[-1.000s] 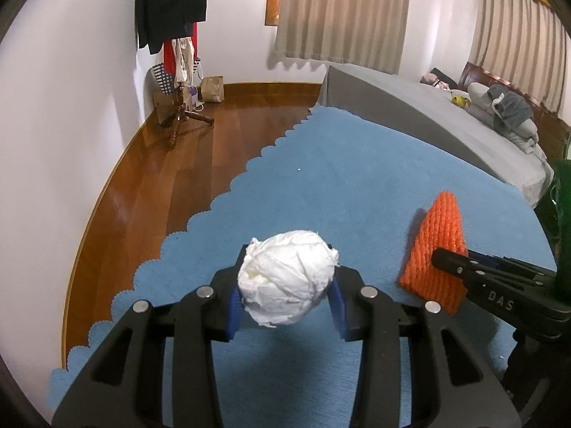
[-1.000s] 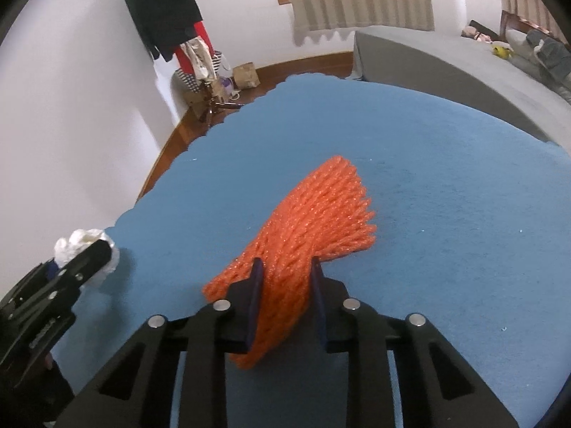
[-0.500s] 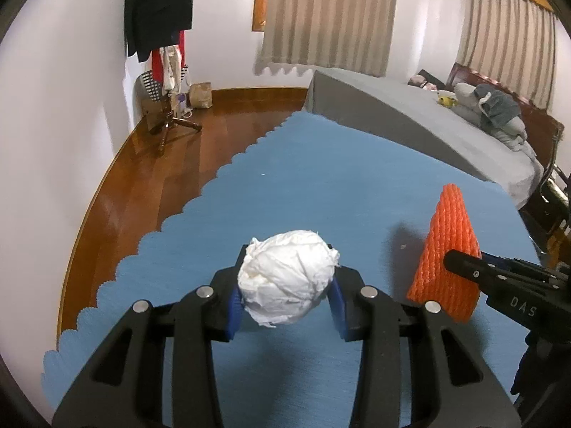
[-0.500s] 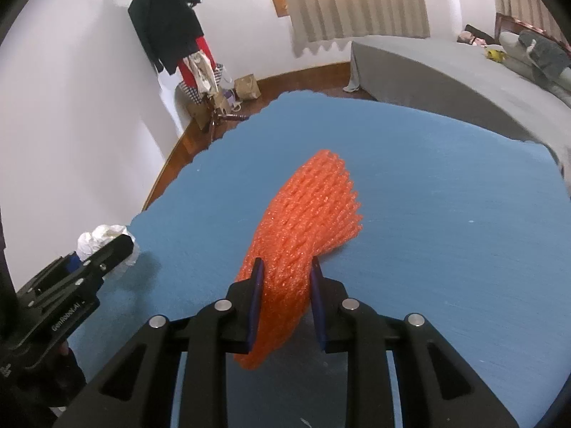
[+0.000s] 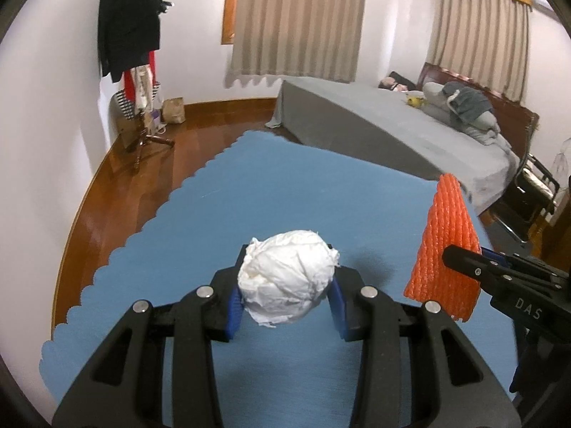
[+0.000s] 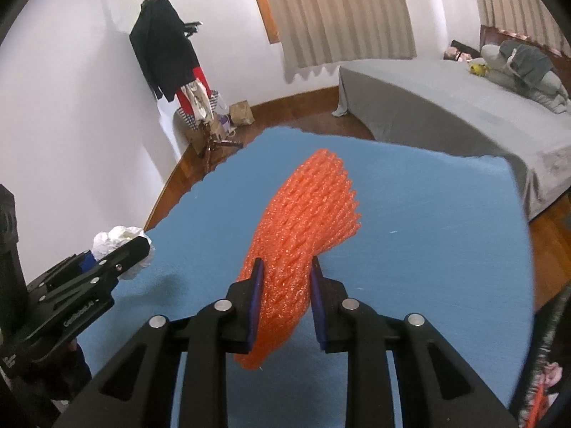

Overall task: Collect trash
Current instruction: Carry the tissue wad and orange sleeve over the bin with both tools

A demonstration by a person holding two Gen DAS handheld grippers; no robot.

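Both pieces have risen clear of the blue mat (image 5: pixel 249 178): the left gripper (image 5: pixel 285 296) clamps the white paper wad (image 5: pixel 287 278), the right gripper (image 6: pixel 285 299) pinches the orange foam net (image 6: pixel 303 232) between its fingers, so both await a bin

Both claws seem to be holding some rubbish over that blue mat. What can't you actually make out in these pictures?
- Where the trash goes: no bin shows in either view.
- Underside of the paper ball: hidden by the left claw, left view.
- Squeezed middle of the orange foam net: covered by the right claw, right view.
- Small things on the bed: too small and far away.
- The person: outside both views.
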